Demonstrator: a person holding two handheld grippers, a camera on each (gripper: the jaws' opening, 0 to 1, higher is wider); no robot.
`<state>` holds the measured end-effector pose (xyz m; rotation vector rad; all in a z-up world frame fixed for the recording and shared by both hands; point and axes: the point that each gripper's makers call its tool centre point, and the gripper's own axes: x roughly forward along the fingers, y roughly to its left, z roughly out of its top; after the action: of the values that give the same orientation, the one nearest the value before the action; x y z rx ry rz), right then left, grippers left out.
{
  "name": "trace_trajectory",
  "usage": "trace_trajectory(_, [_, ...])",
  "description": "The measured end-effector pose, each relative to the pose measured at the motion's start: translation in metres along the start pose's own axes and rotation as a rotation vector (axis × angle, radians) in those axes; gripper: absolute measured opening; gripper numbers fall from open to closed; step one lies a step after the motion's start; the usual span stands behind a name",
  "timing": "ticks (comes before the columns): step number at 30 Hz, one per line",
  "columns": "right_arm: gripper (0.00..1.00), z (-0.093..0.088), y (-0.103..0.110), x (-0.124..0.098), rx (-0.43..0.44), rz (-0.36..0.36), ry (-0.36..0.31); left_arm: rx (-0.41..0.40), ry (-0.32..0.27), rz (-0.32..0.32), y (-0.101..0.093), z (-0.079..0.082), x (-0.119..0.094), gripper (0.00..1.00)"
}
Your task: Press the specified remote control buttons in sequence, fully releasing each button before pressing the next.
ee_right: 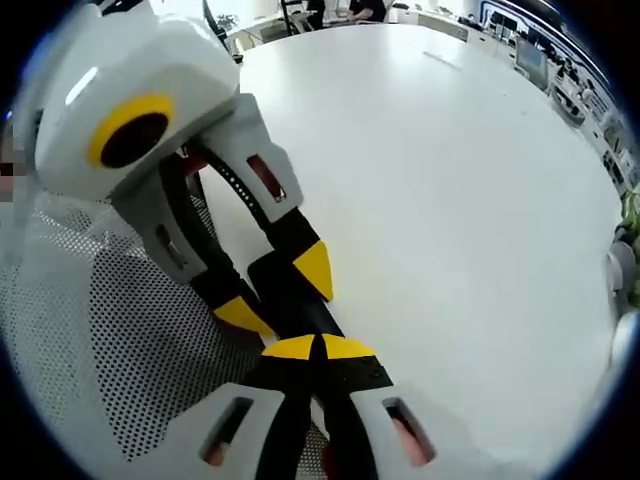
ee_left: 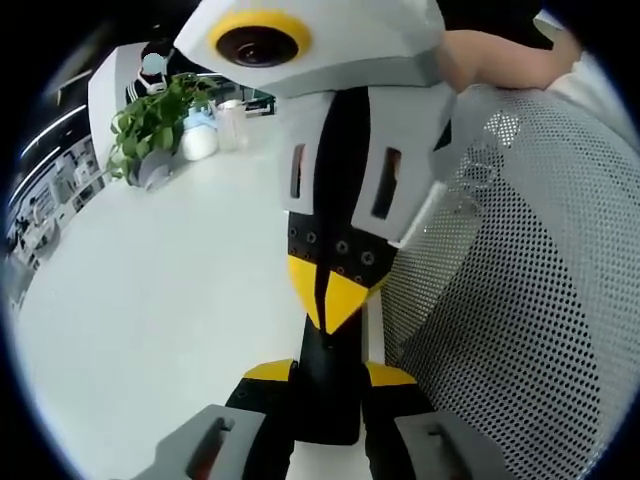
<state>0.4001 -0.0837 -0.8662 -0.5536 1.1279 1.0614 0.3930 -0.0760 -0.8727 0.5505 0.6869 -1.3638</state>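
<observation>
Starting at the tongs: which one is the remote held by, and which way does it lie?

Reply: the black remote (ee_left: 326, 395) is gripped by the left gripper (ee_left: 328, 372), long axis running straight out along its jaws. The right gripper (ee_left: 330, 300) is clenched on nothing, its yellow tips brought nose-down onto the remote's far end, so the pressing is probably done by that one. Buttons can't be made out tbh. Beyond that, a mesh chair (ee_left: 520, 300) and the white table (ee_left: 150, 300) can be seen.

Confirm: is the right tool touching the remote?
Touching. Right gripper view: the shut right tool rests its tips on the remote held in the left tool.
</observation>
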Motion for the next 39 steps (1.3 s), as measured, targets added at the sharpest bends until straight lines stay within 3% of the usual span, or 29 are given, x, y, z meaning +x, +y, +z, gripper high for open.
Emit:
trace_trajectory(7, [0.00, -0.0009, 0.0003, -0.0012, 0.025, 0.014, 0.006, -0.001, 0.000, 0.000, 0.0001, 0.0003, -0.0002, 0.25])
trace_trajectory(17, [0.00, -0.0020, 0.0039, -0.0005, -0.012, 0.017, 0.005, -0.002, -0.001, 0.001, 0.0001, 0.0001, -0.0001, 0.25])
trace_trajectory(23, [0.00, -0.0016, 0.0061, 0.0004, -0.136, -0.001, -0.009, -0.002, -0.003, 0.000, 0.0000, 0.0002, -0.0002, 0.25])
trace_trajectory(39, [0.00, -0.0011, 0.0028, -0.0006, -0.006, 0.016, 0.017, -0.016, -0.010, 0.000, -0.0001, 0.0010, -0.0006, 0.25])
